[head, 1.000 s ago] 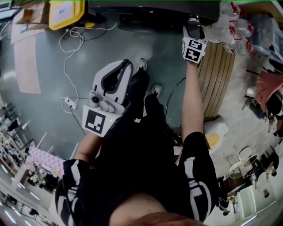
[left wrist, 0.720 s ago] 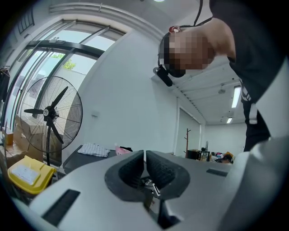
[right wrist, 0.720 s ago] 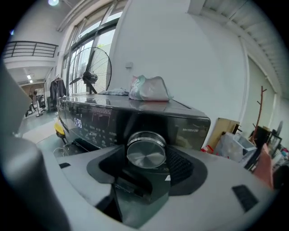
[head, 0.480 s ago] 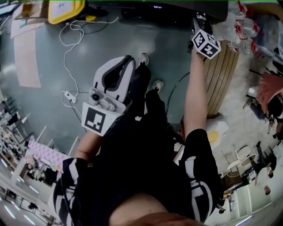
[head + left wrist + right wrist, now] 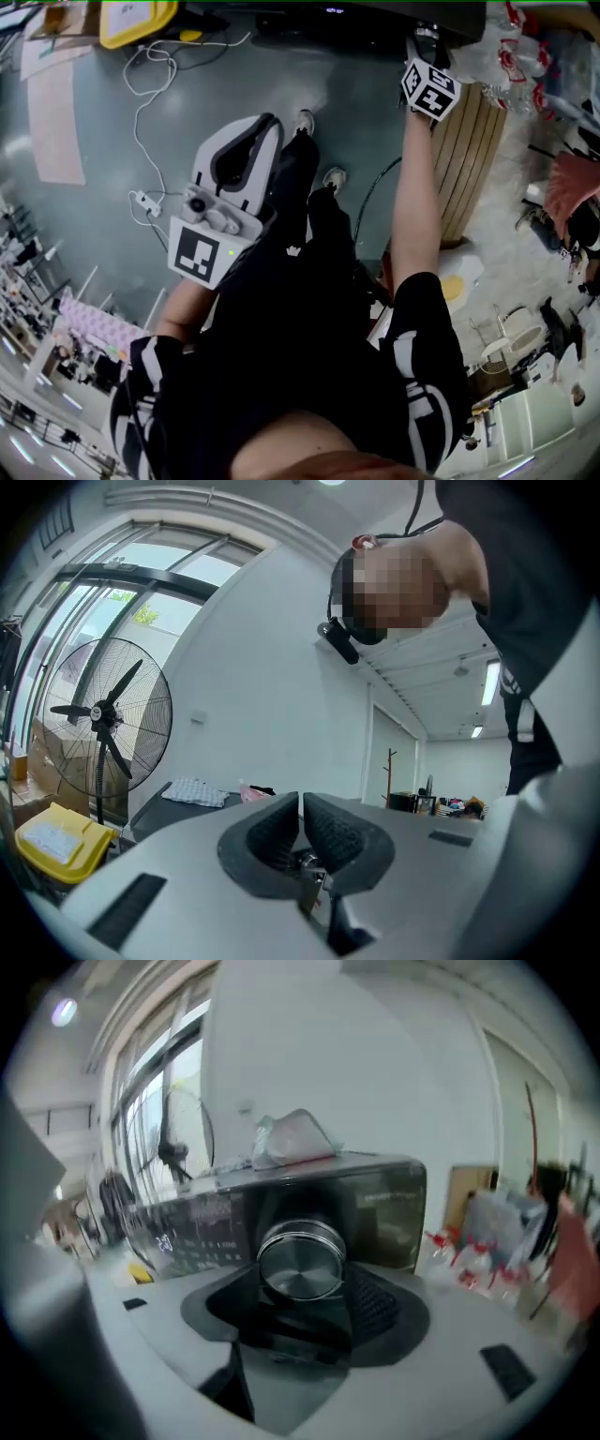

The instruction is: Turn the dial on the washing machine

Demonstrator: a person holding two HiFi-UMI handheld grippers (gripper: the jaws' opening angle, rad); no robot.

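The round silver dial sits on the washing machine's dark panel, far right. Its axis runs straight out of the panel, flat face toward the right gripper. That gripper's jaws, having just eased slightly wider, clasp its rim; the left gripper, near left, is closed and empty.
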